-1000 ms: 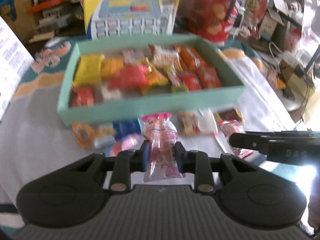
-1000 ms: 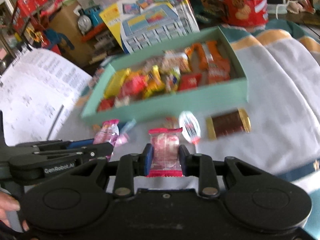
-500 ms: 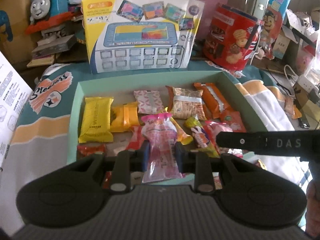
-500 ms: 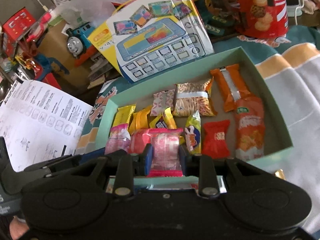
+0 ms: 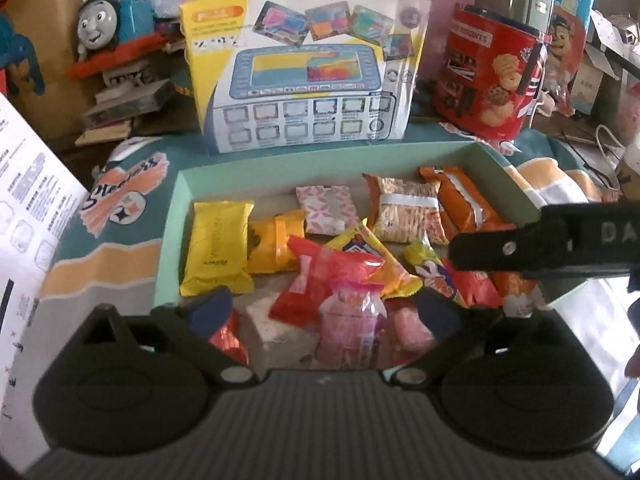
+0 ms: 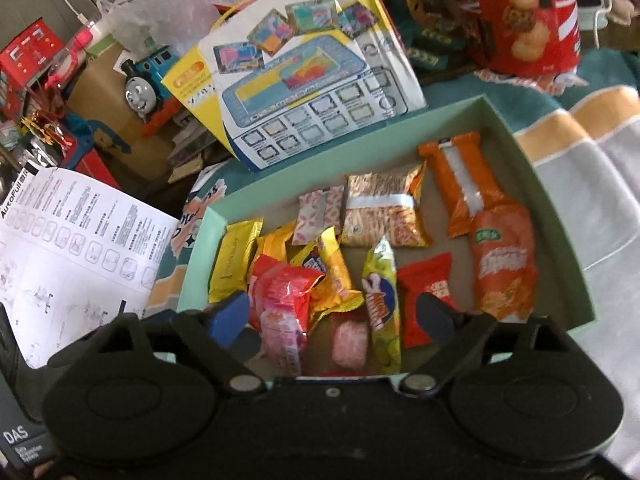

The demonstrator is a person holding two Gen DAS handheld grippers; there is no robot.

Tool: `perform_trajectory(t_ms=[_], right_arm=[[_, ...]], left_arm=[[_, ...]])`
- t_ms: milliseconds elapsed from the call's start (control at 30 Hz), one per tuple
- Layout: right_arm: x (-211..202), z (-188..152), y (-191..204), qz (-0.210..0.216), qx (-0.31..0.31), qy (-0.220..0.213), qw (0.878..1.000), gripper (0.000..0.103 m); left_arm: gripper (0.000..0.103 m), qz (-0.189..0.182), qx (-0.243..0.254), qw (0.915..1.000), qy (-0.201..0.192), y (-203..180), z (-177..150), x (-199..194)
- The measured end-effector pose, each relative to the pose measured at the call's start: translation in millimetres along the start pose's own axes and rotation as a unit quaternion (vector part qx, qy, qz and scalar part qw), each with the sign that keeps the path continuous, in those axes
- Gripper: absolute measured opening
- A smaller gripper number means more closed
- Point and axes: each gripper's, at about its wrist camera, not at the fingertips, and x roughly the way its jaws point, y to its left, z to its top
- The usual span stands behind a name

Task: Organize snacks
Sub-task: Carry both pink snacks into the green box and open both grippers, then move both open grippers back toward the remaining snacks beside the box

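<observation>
Both your grippers hang over the mint box, jaws opening, pinching nothing

On your left, the left gripper (image 5: 322, 310) spreads wide; the long pink packet (image 5: 352, 330) lies loose between its fingers, on the snacks at the near edge of the mint box (image 5: 320, 160). To the right, your right gripper (image 6: 332, 316) opens likewise, the small pink sweet (image 6: 351, 340) lying in the box between its fingers, beside a yellow-green packet (image 6: 382, 300)

A striped blanket (image 6: 592, 184) carries the mint-green box (image 5: 172, 240) and a printed instruction sheet (image 6: 72, 248).
</observation>
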Motion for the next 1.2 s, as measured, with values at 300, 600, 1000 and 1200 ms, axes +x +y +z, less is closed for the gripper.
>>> perform_trajectory(t_ms=[300,600,1000,1200], right_arm=[[-33,-13,-8,-0.014,-0.001,-0.017,1.000,0.103],[-67,-33,-14,-0.020,-0.004,-0.027,0.999,0.103],[-78,-78,-56,-0.066,0.029,0.002,0.997,0.103],[-63,-91,-60,-0.079,0.030,0.018,0.996,0.103]], left_arm=[[0.103,0.000,-0.007,1.0000,0.005,-6,-9,-21],[0.103,0.000,0.004,1.0000,-0.007,-15,-21,-53],[0.103,0.004,-0.043,0.9978,0.051,18,-82,-50],[0.103,0.006,-0.065,0.9946,0.081,31,-109,-38]])
